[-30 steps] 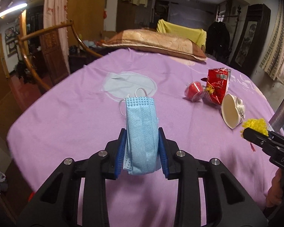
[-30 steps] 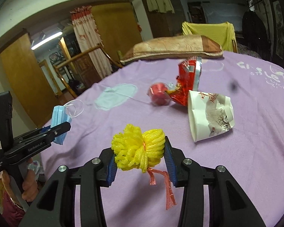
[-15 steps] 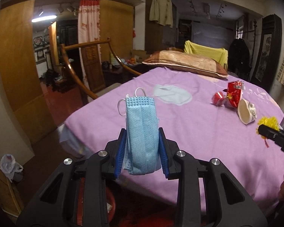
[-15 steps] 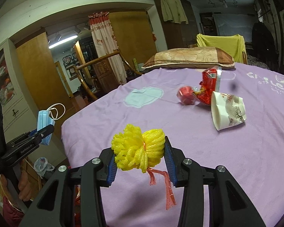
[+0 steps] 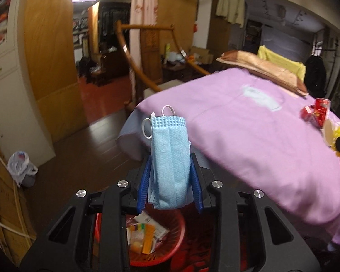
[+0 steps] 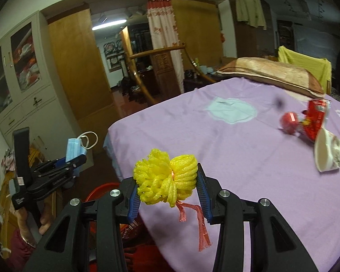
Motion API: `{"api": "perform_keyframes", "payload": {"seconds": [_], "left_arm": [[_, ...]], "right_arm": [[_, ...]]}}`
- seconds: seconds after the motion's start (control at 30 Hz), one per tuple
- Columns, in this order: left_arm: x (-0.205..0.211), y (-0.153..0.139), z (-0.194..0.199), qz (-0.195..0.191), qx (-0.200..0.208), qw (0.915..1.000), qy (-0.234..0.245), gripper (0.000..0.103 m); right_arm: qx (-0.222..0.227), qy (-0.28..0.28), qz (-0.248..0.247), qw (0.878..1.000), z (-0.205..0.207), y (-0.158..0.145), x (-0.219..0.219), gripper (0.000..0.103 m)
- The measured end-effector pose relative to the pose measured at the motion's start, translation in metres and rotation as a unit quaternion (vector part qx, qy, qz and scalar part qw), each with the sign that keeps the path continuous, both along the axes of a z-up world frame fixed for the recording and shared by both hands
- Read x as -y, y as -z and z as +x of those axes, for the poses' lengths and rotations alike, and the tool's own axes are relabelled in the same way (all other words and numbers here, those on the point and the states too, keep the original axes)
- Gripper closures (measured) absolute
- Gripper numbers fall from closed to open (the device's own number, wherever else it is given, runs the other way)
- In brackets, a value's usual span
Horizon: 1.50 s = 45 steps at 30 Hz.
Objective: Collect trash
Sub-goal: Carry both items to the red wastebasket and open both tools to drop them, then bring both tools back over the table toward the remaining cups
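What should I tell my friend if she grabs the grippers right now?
Left gripper: shut on the blue face mask, above the red basket on the floor.
Right gripper: shut on the yellow foam net, at the bed's edge.
Done: both pieces picked up; basket already holds some wrappers.
Left: drop both in, then fetch the paper cup, red snack bag and red cup from the purple bed.

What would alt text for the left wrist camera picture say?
A black claw with blue pads grips a folded blue face mask, above a red basket holding wrappers on the floor. To the right, a bed with a purple cover carries red packaging.
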State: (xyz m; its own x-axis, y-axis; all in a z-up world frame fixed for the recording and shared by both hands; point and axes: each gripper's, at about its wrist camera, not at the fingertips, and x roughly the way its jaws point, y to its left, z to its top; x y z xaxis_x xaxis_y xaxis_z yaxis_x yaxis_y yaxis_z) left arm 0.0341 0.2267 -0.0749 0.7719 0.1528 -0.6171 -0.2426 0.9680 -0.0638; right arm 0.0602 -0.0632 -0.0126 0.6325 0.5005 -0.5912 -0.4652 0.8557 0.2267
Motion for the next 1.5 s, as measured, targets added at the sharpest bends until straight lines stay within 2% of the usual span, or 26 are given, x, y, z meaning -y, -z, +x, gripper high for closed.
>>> {"api": "perform_keyframes", "payload": {"seconds": [0.07,0.13,0.17,0.2,0.27,0.3,0.43,0.6,0.7,0.8,0.83,0.87,1.13,1.33,1.5], "left_arm": [[-0.013,0.013,0.000,-0.006,-0.013,0.9999,-0.006,0.068],[-0.023,0.026,0.001,-0.013,-0.032,0.9994,-0.007,0.062],[-0.027,0.033,0.002,-0.014,-0.041,0.9990,-0.012,0.047],[-0.031,0.040,0.002,-0.012,-0.047,0.9986,-0.021,0.027],[-0.038,0.047,-0.002,-0.008,-0.046,0.9981,-0.040,0.012],[-0.042,0.050,-0.003,-0.007,-0.045,0.9978,-0.047,0.010],[-0.062,0.057,-0.006,-0.004,-0.052,0.9952,-0.083,0.007],[-0.101,0.058,-0.020,0.014,-0.053,0.9864,-0.155,0.007],[-0.120,0.059,-0.026,0.016,-0.052,0.9828,-0.176,0.007],[-0.135,0.060,-0.031,0.009,-0.053,0.9798,-0.193,0.007],[-0.141,0.061,-0.031,0.004,-0.054,0.9791,-0.196,0.007],[-0.143,0.061,-0.032,0.001,-0.054,0.9787,-0.198,0.007],[-0.140,0.057,-0.035,-0.001,-0.053,0.9794,-0.195,0.007],[-0.111,0.037,-0.033,0.014,-0.040,0.9848,-0.169,0.007],[-0.076,0.014,-0.035,0.040,-0.025,0.9888,-0.142,0.007]], "right_arm": [[-0.006,-0.015,-0.006,1.000,0.003,0.002,-0.019,0.060],[-0.011,-0.027,-0.011,1.000,0.004,0.005,-0.036,0.060],[-0.015,-0.034,-0.013,0.999,0.004,0.007,-0.044,0.060],[-0.017,-0.039,-0.016,0.999,0.004,0.008,-0.050,0.060],[-0.026,-0.054,-0.023,0.998,0.004,0.013,-0.068,0.060],[-0.030,-0.060,-0.027,0.997,0.005,0.016,-0.075,0.060],[-0.049,-0.090,-0.041,0.994,0.007,0.028,-0.107,0.060],[-0.064,-0.138,-0.060,0.987,0.000,0.042,-0.152,0.060],[-0.075,-0.165,-0.068,0.981,-0.002,0.050,-0.177,0.059],[-0.084,-0.196,-0.071,0.974,-0.002,0.056,-0.206,0.051],[-0.083,-0.200,-0.073,0.974,-0.003,0.057,-0.211,0.040],[-0.080,-0.199,-0.074,0.974,-0.003,0.057,-0.214,0.036],[-0.071,-0.179,-0.067,0.979,-0.004,0.050,-0.201,0.035],[-0.049,-0.146,-0.047,0.987,-0.007,0.033,-0.172,0.030],[-0.028,-0.113,-0.022,0.993,-0.011,0.014,-0.128,0.028]]}}
